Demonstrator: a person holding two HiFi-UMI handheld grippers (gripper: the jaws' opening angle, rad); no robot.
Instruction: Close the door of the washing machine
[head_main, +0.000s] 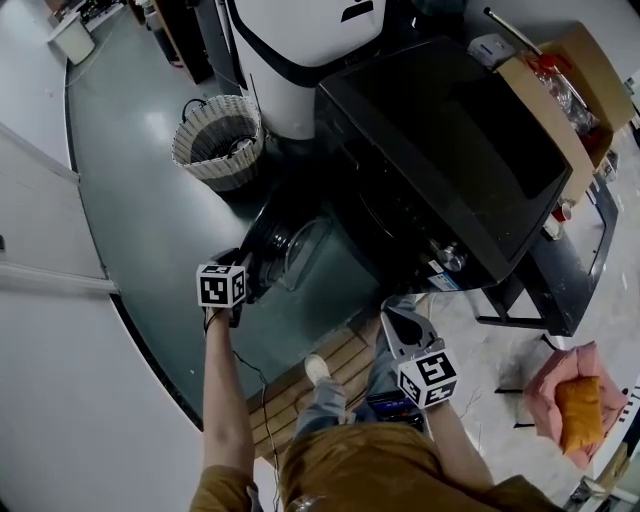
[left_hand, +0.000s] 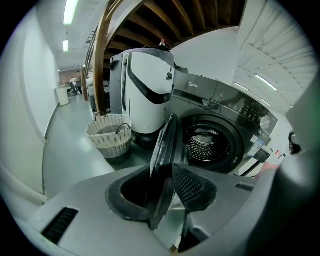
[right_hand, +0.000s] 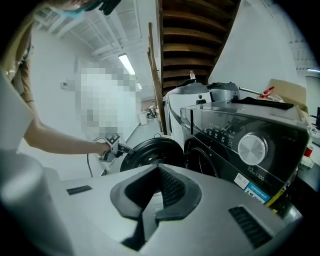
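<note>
The black front-loading washing machine (head_main: 450, 150) stands with its round door (head_main: 295, 245) swung open to the left. In the left gripper view the door (left_hand: 167, 150) runs edge-on between the jaws, and the steel drum (left_hand: 207, 147) shows behind it. My left gripper (left_hand: 165, 190) is shut on the door's rim, also seen from above as the left gripper (head_main: 250, 272) at the door's outer edge. My right gripper (head_main: 405, 325) hangs near the machine's front right corner, shut and holding nothing. In its own view the right gripper (right_hand: 159, 172) faces the open door (right_hand: 150, 152) and the control knob (right_hand: 252, 148).
A woven laundry basket (head_main: 218, 140) stands on the floor left of the machine, next to a tall white appliance (head_main: 300, 50). A cardboard box (head_main: 570, 90) sits behind the washer. A pink bag (head_main: 580, 400) lies at the right. Wooden slats (head_main: 340, 365) are underfoot.
</note>
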